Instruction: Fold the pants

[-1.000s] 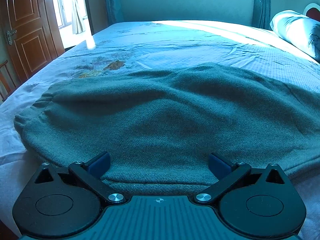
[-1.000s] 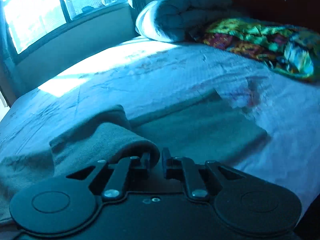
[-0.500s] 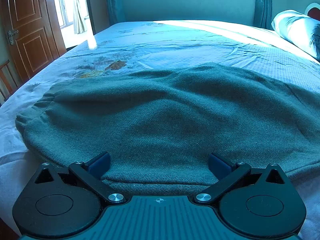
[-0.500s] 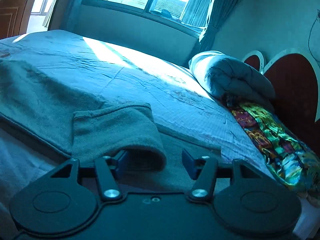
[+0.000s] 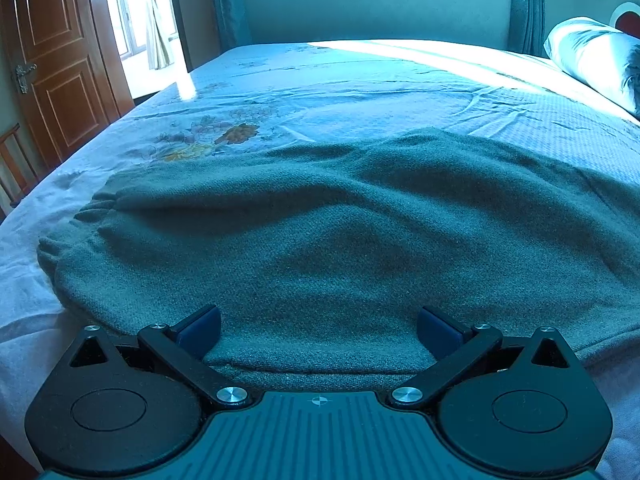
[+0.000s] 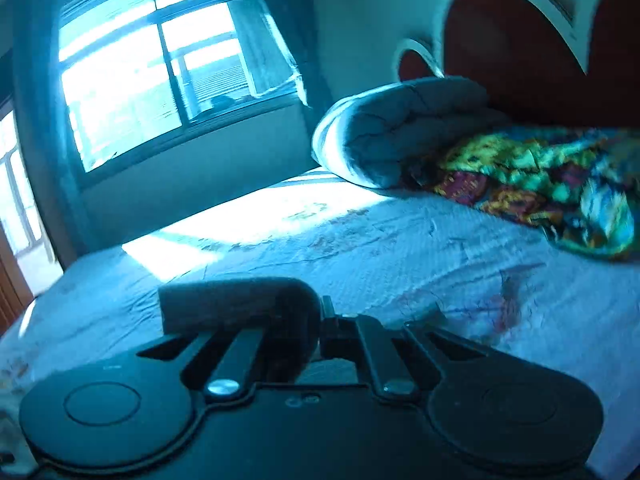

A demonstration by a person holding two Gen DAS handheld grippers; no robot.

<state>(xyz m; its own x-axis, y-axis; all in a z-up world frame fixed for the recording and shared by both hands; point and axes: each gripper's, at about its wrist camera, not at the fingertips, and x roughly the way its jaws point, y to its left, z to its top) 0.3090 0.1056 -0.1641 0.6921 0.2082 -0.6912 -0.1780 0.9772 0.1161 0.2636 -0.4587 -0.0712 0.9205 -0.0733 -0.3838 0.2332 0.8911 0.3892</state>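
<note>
Left tongs (image 5: 319,326): released, blue pads spread wide, one on each side of the near hem of the grey-green pants (image 5: 340,240). The fabric lies flat between and ahead of the pads, spread across the bed sheet (image 5: 360,88), its gathered waistband (image 5: 76,232) off to the left of the tongs. Whether the pads touch the cloth cannot be told.

Right tongs (image 6: 322,320): clenched on a fold of the pants (image 6: 240,304), fingers drawn together with the cloth bulging up over the left finger (the view is blurred, so the exact pinch point is hard to see). The gripped fold sits raised, with the sheet showing beyond it.

Ahead of the right tongs: a rolled pale quilt (image 6: 400,132) and, to its right, a bright multicoloured blanket (image 6: 540,176) against the red headboard (image 6: 520,48). Window (image 6: 152,72) up to the left. From the left tongs, a wooden door (image 5: 60,60) stands far left.
</note>
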